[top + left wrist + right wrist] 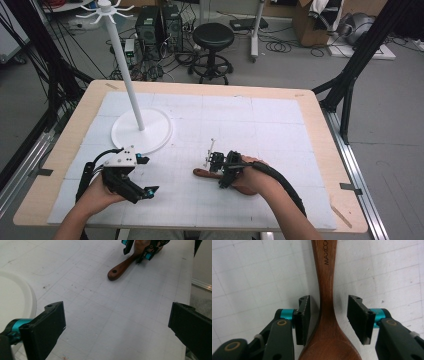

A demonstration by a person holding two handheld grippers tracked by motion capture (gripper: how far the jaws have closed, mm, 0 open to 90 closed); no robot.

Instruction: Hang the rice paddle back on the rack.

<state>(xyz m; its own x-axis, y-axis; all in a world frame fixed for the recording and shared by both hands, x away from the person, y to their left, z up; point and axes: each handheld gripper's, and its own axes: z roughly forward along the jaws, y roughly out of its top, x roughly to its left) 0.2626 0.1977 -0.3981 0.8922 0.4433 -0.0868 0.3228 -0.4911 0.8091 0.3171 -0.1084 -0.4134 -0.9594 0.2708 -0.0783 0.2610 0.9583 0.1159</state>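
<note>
A dark brown wooden spoon [325,290] lies flat on the white gridded mat, its handle [200,173] pointing left in the high view. My right gripper [328,312] straddles the spoon's neck just above the bowl. A narrow gap shows between each pad and the wood, so the jaws are open around it. In the high view the right gripper [218,171] sits at the table's front centre, with a hand behind it. My left gripper [148,175] rests at the front left, jaws wide open and empty [117,322]. From there the spoon [122,266] and right gripper [137,251] appear farther off.
A white stand with a round base [141,131] and a tall pole [125,70] occupies the mat's left rear; its base rim [30,297] is close to my left gripper. The wooden table edge [320,130] runs along the right. A black stool [213,37] stands beyond the table.
</note>
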